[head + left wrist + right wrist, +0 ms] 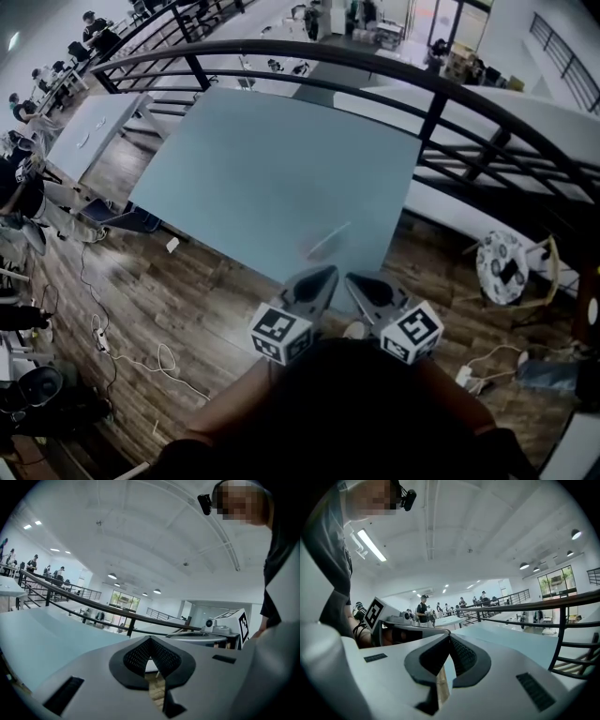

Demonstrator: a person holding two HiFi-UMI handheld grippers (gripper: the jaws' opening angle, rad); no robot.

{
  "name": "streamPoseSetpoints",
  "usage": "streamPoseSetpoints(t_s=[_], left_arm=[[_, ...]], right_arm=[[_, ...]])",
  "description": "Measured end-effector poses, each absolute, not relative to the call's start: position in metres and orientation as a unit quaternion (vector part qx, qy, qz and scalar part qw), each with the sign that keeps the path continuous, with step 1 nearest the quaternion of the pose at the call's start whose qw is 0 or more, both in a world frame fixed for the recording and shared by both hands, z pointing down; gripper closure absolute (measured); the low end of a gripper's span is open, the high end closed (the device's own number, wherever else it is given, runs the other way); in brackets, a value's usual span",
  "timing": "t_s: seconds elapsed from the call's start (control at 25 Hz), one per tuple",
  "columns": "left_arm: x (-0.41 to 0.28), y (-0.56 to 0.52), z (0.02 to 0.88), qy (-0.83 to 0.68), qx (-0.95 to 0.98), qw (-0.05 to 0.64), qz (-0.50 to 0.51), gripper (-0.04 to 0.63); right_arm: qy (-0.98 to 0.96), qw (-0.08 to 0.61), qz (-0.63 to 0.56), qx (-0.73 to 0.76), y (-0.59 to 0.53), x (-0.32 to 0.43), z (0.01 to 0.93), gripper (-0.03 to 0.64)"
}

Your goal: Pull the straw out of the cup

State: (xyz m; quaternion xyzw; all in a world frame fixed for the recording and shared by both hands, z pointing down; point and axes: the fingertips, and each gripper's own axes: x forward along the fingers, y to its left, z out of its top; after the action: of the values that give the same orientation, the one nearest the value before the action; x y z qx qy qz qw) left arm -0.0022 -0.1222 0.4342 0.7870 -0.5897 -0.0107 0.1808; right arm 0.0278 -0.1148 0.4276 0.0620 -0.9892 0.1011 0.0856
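A thin pale straw (328, 240) lies flat on the light blue table (262, 159), near its front edge. No cup shows in any view. My left gripper (322, 275) and right gripper (356, 279) are side by side just off the table's front edge, close to the person's body, tips pointing at the table. Both are shut with nothing between the pads. In the left gripper view the left gripper (150, 641) has its jaws meeting at the tip; the right gripper (449, 639) looks the same in its own view. Both stand a short way from the straw.
A black railing (441, 89) curves round the table's far and right sides. A wood floor with loose cables (141, 352) lies below. A chair with a patterned cushion (502, 267) stands at right, a second table (94, 131) at left with people beyond.
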Motion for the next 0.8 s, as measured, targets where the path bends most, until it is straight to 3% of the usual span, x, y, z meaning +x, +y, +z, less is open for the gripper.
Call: streamPoseSetpoints(t_s=[0.36, 0.8], left_arm=[[0.030, -0.168, 0.444, -0.562, 0.805, 0.189, 0.006, 0.584], [0.002, -0.208, 0.464, -0.490, 0.843, 0.221, 0.028, 0.584]], right_arm=[[-0.986, 0.078, 0.121, 0.082, -0.163, 0.053, 0.440, 0.606], [-0.973, 0.081, 0.146, 0.158, -0.202, 0.025, 0.456, 0.606]])
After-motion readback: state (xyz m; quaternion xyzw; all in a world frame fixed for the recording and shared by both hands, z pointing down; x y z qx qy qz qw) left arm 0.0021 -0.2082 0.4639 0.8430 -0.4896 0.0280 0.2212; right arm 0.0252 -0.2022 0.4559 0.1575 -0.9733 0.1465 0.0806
